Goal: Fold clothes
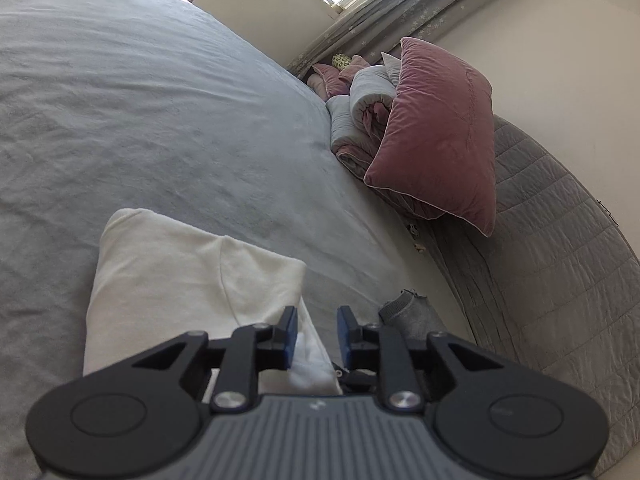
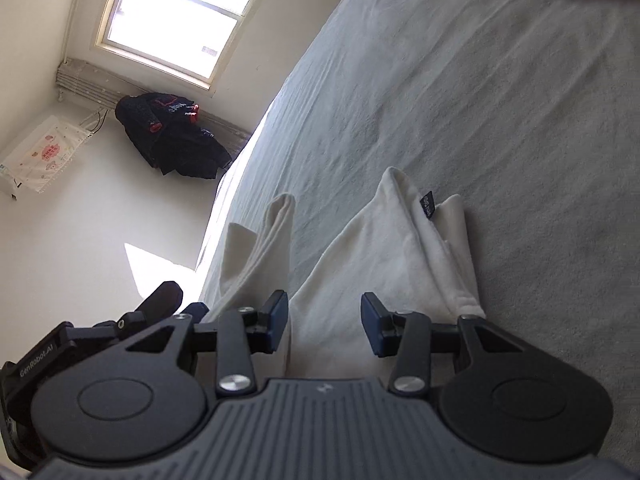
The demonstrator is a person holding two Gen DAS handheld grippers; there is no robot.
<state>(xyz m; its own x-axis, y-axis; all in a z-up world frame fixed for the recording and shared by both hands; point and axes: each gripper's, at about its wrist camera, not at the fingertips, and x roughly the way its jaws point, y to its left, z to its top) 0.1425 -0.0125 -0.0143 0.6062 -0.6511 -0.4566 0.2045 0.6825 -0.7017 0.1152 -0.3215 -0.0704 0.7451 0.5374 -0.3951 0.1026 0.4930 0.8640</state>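
Observation:
A cream-white garment [image 1: 180, 272] lies folded on the grey bed sheet [image 1: 160, 100]. My left gripper [image 1: 317, 314] hovers over its near right edge. A narrow gap shows between the blue pads, a strip of white cloth lies in the gap lower down, and the pads do not press on it. In the right wrist view the same garment [image 2: 380, 248] spreads under my right gripper [image 2: 324, 300], whose jaws stand wide apart with the cloth beneath them. A sleeve [image 2: 264, 240] trails off to the left, and a small black label [image 2: 428, 205] sticks out near the far corner.
A grey knit garment [image 1: 404, 312] lies just right of the left gripper. A pink pillow [image 1: 436, 136] and a rolled quilt [image 1: 360, 120] lean against the quilted headboard [image 1: 560, 260]. The bed's edge [image 2: 224, 200] drops to the floor, where dark clothes [image 2: 172, 140] sit under a window [image 2: 176, 16].

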